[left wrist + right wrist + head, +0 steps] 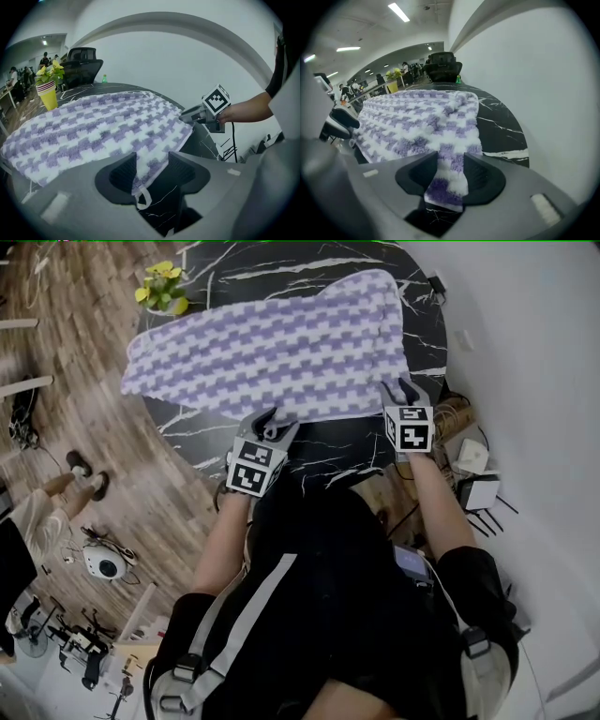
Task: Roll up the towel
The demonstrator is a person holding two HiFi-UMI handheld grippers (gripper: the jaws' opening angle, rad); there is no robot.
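Here we are over the round black marbled surface (328, 463), and the purple-and-white checked towel (272, 352) lies spread flat across it, covering most of the far and middle part, with its left end reaching over the surface's edge above the wooden floor (66, 371). The left tongs (274, 424) are at the towel's near left corner, and their own view shows that corner pinched between the two dark jaws, the small white hanging loop (143, 199) dangling just below the grip. Over on the right, the right tongs (401, 390) are clenched on the near right corner, and their view shows thick purple and white pile filling the gap between the jaws from side to side. Both tongs point down and away from the person, marker cubes facing up, well apart from each other along the towel's near edge. The towel shows no roll, only a flat sheet with its near corners taken up. At the far left rim of the surface stands a yellow cup (165, 294) of flowers, just beside the towel's far edge, and a dark office chair (443, 63) sits beyond the far side.
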